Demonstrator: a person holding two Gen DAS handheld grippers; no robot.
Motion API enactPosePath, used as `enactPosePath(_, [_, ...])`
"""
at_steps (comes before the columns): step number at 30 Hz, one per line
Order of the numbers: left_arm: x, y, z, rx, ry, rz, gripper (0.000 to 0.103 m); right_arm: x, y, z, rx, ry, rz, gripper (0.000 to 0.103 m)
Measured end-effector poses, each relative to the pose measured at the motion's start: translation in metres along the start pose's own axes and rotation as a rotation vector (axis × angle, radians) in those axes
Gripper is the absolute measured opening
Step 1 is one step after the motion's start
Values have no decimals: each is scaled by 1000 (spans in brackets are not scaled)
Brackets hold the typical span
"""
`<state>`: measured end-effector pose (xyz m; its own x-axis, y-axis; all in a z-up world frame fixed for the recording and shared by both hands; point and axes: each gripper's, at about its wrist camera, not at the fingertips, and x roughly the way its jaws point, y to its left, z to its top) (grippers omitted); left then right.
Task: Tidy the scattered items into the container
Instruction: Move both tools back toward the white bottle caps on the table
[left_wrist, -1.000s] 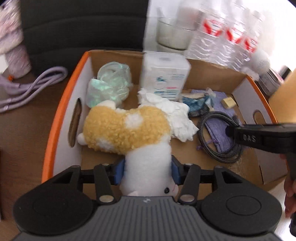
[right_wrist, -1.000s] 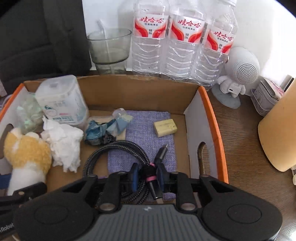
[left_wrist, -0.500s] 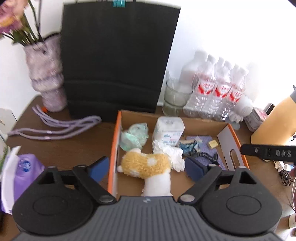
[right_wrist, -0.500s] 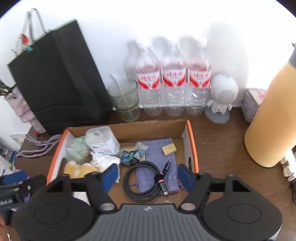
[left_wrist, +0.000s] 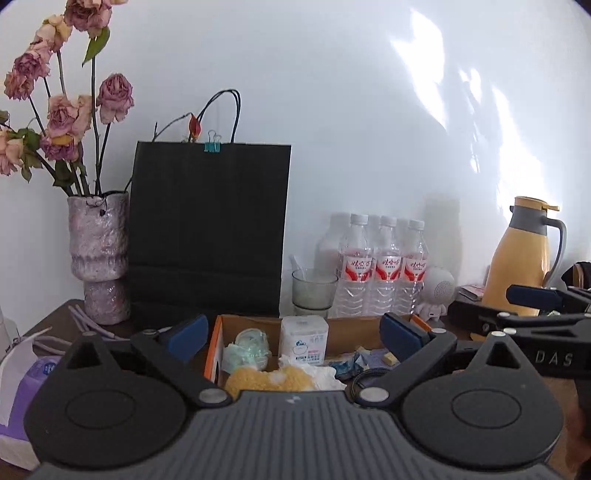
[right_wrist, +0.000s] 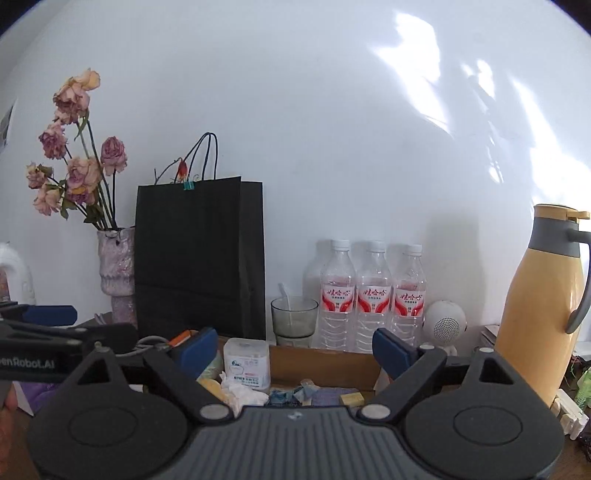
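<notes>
Both fingers pairs have just been opening and stand wide with nothing between: left gripper (left_wrist: 291, 336), right gripper (right_wrist: 293, 345) lettered "DAS". Behind stand a black paper bag (left_wrist: 208, 229), then the orange-edged cardboard box (left_wrist: 213, 354) holding the plush toy (left_wrist: 269, 378), red-labelled water bottles (right_wrist: 373, 299).

A plain white wall (right_wrist: 295, 110) fills most of the view, streaked at upper right with bright patches of sunlight (right_wrist: 417, 48). Below it runs a dark brown wooden table (left_wrist: 55, 321). Against the wall stand a tall black paper bag (right_wrist: 199, 254) and a textured pinkish ceramic vase (left_wrist: 99, 254) of dried roses.
</notes>
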<state>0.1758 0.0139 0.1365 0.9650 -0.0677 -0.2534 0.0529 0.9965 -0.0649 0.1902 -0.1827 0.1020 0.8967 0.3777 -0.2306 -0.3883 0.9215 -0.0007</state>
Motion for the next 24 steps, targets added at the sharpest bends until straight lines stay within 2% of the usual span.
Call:
enactPosePath(2, [-9,3,1,8,-2,6,103,-3,4,1,1,7,-1,91])
enactPosePath(4, [-27,3,-5,14,65,28,103,-17,9,-2,3,25,-29,91])
enactPosePath(5, [-42,4,-14,2,105,10,103,-30,11,-3,14,45,-54,91])
enactPosePath(7, [-82,7,-40,-58,137,-64,103,-68,15,-14,43,39,-72,91])
enactPosePath(9, [-129,10,-74,-126,111,-113,103,-115,20,-35,82,34,-69,91])
enactPosePath(11, [-167,7,-111,-172,93,-107,103,-157,23,-63,152,56,-75,91])
enactPosePath(12, [-176,4,-125,-169,120,-107,103,-175,25,-79,172,63,-56,91])
enactPosePath(14, [-178,-5,-141,-107,204,-104,103,-199,30,-106,156,103,-39,90])
enactPosePath(17, [-168,-17,-140,-24,211,-100,103,-210,29,-130,137,173,-98,90])
enactPosePath(21, [-150,-28,-121,-30,194,-133,103,-206,13,-123,202,171,-121,87])
enactPosePath(24, [-145,-29,-119,-16,177,-133,103,-201,14,-112,171,154,-118,87])
